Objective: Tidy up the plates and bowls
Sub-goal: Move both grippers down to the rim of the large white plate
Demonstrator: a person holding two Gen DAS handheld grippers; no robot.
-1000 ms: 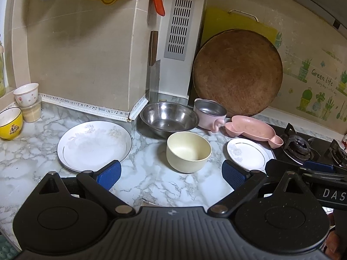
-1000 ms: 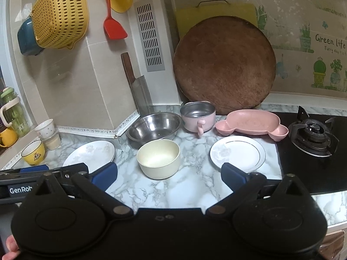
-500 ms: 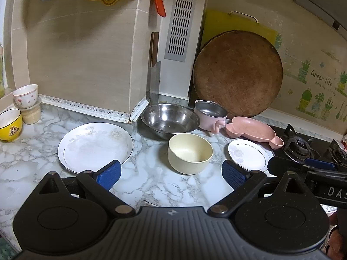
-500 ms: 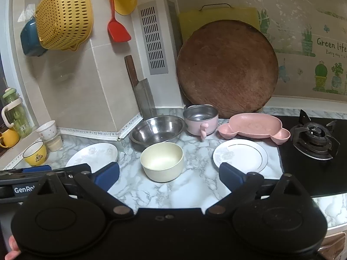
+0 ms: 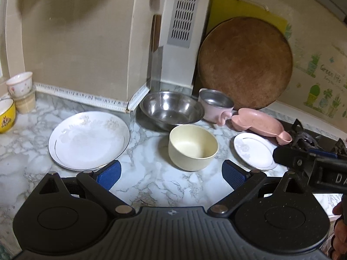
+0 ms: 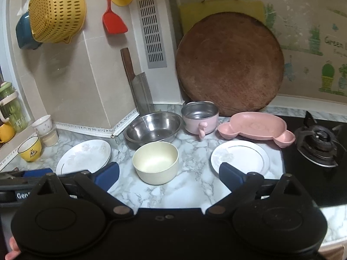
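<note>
A: While nothing is held yet, which step would you say this is?

B: The very start, I'd judge. Both grippers hang back over the marble counter (image 6: 195, 186) with every dish untouched. The left gripper (image 5: 171, 174) has its blue pads spread wide and empty; the right gripper (image 6: 169, 173) is spread just as wide, also empty.

A: Where do the dishes sit?

B: In the right wrist view, the cream bowl (image 6: 155, 162) is at centre, just beyond the gap between the pads. The large white plate (image 6: 84, 156) lies left of centre, the small white plate (image 6: 240, 157) right of centre. Behind them, mid-frame, stand the steel bowl (image 6: 153, 127), the pink steel-lined cup (image 6: 200, 119) and the pink divided dish (image 6: 253, 127), all apart from one another except that the dish's near edge looks close to the small plate.

A: And the next move?

B: Probably stacking like with like: the small plate onto the large one, or the cream bowl into the steel bowl. A plate lying flat gives little to pinch, so a pad must slip under the rim. The bowl's wall is the easier grip.

A: How are the grippers posed?

B: Both point forward and slightly down, side by side. In the left wrist view the right one's finger shows at the right edge, above the small plate's near edge. A bit of the person's hand (image 5: 339, 227) shows at lower right.
</note>
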